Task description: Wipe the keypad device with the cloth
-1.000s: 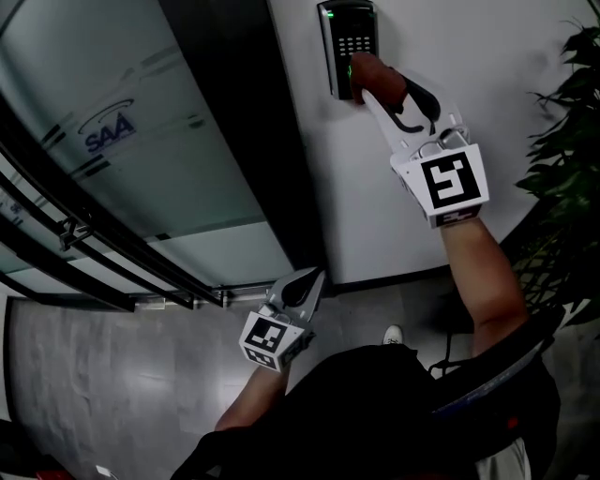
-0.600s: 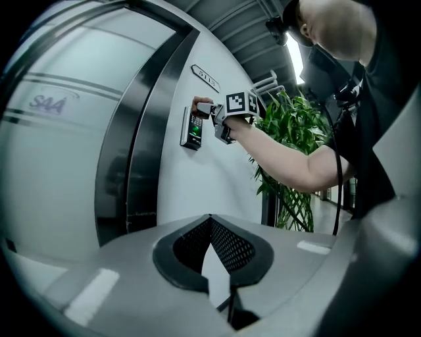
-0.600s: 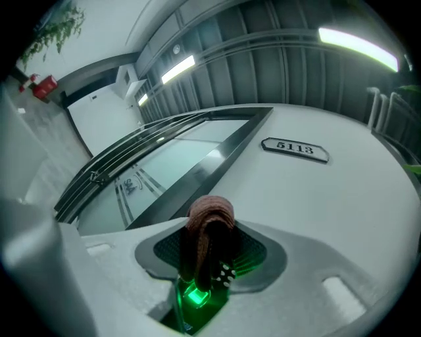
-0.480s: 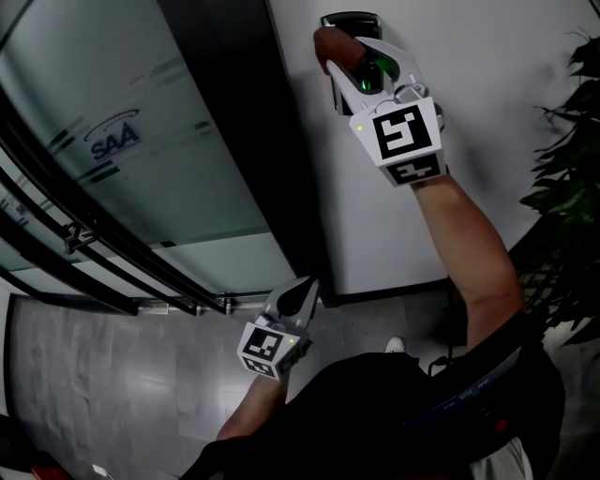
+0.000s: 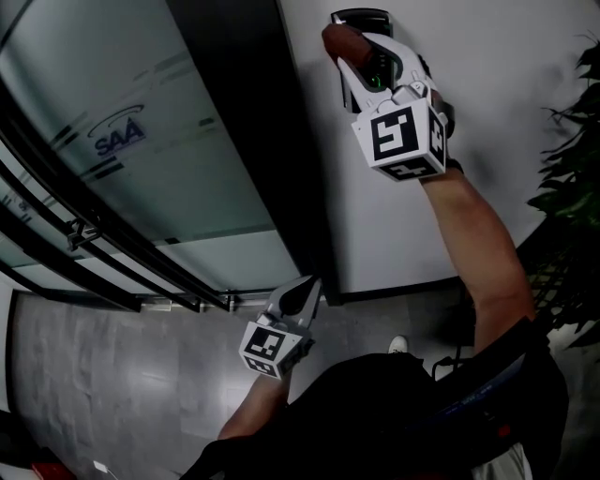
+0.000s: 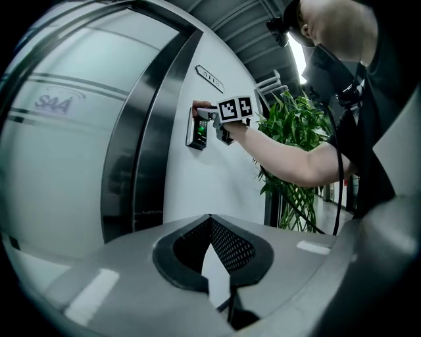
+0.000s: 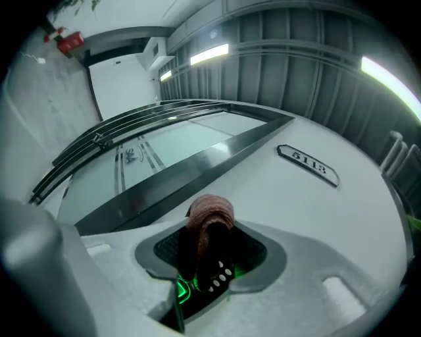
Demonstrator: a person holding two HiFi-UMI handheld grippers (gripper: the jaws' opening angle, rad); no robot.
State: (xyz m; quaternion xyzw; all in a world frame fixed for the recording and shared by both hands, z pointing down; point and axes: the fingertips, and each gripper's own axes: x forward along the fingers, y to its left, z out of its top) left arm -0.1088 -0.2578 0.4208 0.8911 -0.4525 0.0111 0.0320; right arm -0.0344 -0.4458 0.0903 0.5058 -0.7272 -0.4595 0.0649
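The keypad device (image 5: 360, 17) is mounted on the white wall, mostly hidden behind my right gripper (image 5: 361, 54). That gripper is shut on a reddish-brown cloth (image 5: 338, 40), whose wad presses on the device's upper left part. In the right gripper view the cloth (image 7: 209, 218) bulges out between the jaws, and white keys and a green light of the keypad (image 7: 222, 276) show beneath it. The left gripper view shows the keypad (image 6: 197, 134) from the side. My left gripper (image 5: 300, 292) hangs low near the wall base, shut and empty.
A dark door frame (image 5: 248, 141) and a frosted glass door (image 5: 122, 131) stand left of the keypad. A leafy plant (image 5: 572, 141) is close on the right. A room number plate (image 7: 308, 164) sits on the wall above. Grey floor (image 5: 112, 375) lies below.
My right gripper has moved up and left along the keypad with the cloth, from the lower part to the top, now covering most of it. The left gripper has stayed in place.
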